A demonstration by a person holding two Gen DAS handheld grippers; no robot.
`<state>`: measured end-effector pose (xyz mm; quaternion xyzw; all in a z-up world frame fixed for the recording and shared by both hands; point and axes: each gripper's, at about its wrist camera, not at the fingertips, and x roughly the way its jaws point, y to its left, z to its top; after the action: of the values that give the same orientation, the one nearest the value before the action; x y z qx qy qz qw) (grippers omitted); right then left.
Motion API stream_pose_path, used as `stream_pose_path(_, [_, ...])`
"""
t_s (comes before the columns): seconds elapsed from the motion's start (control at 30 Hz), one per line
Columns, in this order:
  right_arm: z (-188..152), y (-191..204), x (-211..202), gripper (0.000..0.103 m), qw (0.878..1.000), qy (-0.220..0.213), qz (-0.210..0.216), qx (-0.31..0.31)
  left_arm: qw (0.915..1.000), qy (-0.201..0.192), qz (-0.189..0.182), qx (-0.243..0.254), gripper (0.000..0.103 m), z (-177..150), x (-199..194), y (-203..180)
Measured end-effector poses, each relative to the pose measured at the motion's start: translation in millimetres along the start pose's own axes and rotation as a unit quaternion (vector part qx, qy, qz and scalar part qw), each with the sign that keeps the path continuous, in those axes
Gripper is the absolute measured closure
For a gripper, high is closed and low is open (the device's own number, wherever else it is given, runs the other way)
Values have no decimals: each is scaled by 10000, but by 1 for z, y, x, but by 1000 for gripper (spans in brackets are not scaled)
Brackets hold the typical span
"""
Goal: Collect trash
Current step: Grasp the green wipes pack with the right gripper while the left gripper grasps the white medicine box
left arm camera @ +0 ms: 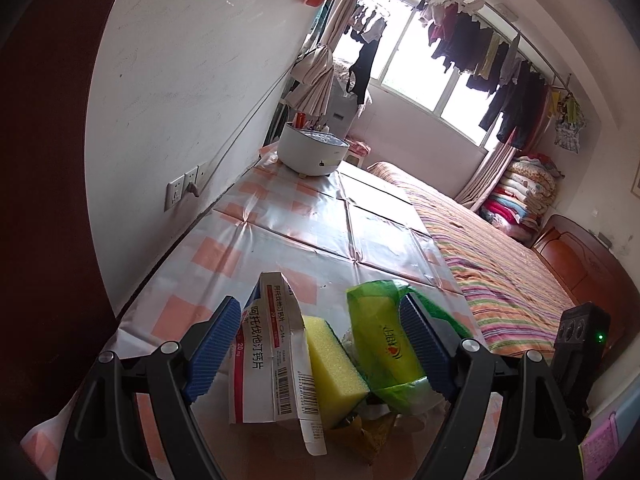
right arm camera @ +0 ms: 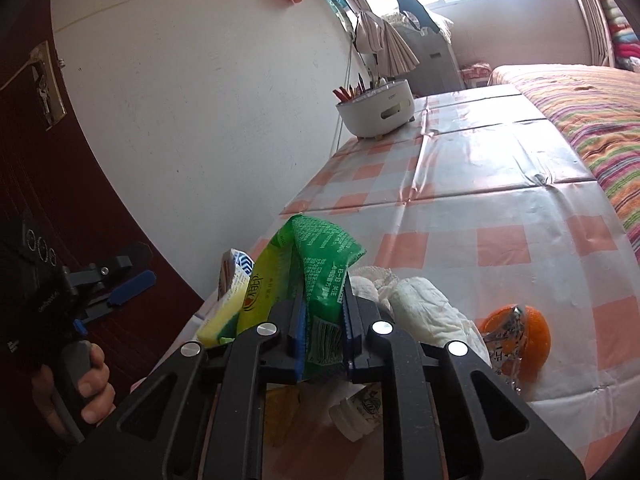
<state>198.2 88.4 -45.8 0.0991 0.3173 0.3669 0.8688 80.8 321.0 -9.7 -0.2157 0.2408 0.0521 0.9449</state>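
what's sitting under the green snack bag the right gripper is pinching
The right gripper is shut on the green bag. Below it show a yellow wrapper and a small printed cup on the checked tablecloth. The gripper hides whatever else lies beneath.

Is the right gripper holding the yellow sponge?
No, the right gripper is shut on the green wrapper, while the yellow sponge lies beside it on the table.

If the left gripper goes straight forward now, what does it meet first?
Probably the yellow sponge, which stands between the open fingers of the left gripper, with the medicine box just beside it. Depth is hard to judge.
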Motion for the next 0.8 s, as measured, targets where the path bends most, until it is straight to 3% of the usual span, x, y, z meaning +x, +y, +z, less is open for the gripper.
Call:
stream_pose_path(0.2, [11, -9, -44, 92, 9971, -662, 143, 339, 9999, 136, -10, 43, 24, -2, 4, -2])
stream_pose_path(0.37, [11, -29, -76, 92, 9929, -1001, 112, 630, 9984, 306, -73, 461, 24, -10, 10, -21])
stream_pose_path(0.6, [2, -40, -92, 92, 9913, -1043, 81, 804, 9920, 588, 731, 847, 24, -27, 13, -21])
stream_pose_path(0.8, [4, -37, -94, 92, 9910, -1091, 116, 770, 9832, 1107, 842, 1182, 24, -56, 6, -5])
